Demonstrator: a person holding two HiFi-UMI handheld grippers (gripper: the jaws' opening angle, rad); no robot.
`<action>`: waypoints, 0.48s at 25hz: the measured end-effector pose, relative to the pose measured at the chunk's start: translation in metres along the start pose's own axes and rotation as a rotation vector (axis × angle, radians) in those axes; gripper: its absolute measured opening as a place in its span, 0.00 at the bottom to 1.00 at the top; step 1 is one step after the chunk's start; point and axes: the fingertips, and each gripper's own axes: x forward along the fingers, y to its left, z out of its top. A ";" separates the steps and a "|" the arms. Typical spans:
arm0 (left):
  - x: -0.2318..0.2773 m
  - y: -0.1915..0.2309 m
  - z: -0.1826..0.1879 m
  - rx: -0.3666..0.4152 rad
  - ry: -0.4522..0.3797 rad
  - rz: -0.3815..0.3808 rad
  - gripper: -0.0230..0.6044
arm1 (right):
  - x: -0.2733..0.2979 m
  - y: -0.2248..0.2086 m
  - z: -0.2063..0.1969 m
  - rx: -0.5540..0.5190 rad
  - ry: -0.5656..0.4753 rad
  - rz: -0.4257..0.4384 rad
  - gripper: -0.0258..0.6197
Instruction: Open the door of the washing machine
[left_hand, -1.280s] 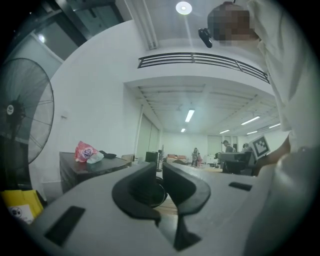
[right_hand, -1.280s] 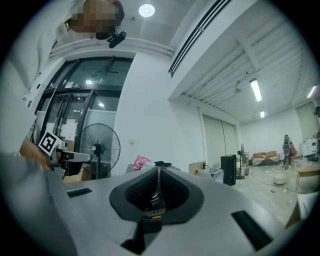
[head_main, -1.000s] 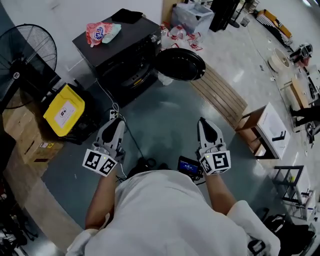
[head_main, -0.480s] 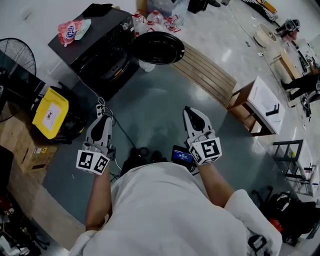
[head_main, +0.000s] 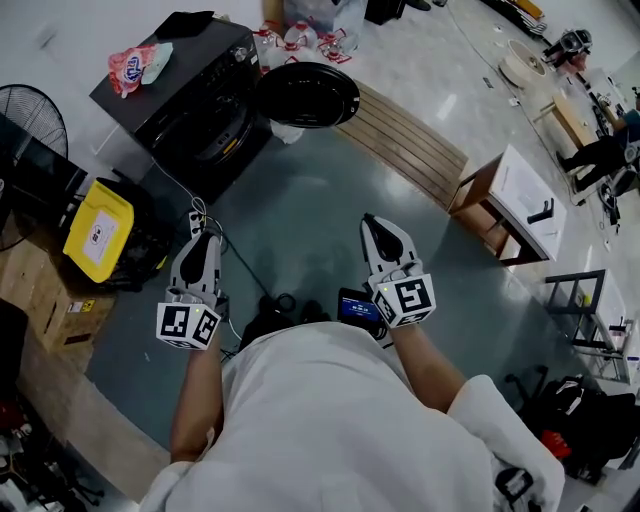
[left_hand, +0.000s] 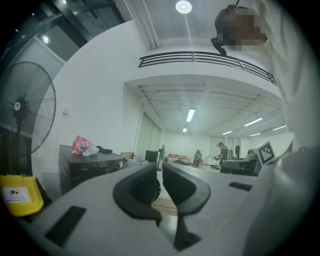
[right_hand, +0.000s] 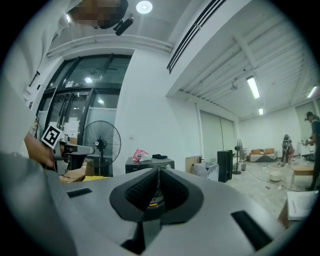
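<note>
Above the grey floor (head_main: 300, 215), the left gripper (head_main: 207, 239) and right gripper (head_main: 372, 223) point level, both with jaws closed together on nothing. Well ahead stands the black box-shaped washing machine (head_main: 195, 100), its round dark door (head_main: 307, 95) standing open. Print on the red-and-white plastic packet (head_main: 140, 65) on top is too small to read.
</note>
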 end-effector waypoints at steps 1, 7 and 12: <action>-0.001 -0.001 0.000 -0.002 0.002 -0.001 0.11 | 0.000 0.001 0.000 0.000 -0.001 0.003 0.10; -0.004 -0.005 -0.001 -0.004 0.002 -0.002 0.11 | 0.000 0.002 -0.002 0.008 0.003 0.009 0.10; -0.007 -0.008 -0.003 -0.013 0.006 0.002 0.11 | -0.003 -0.001 -0.003 0.010 0.006 0.005 0.10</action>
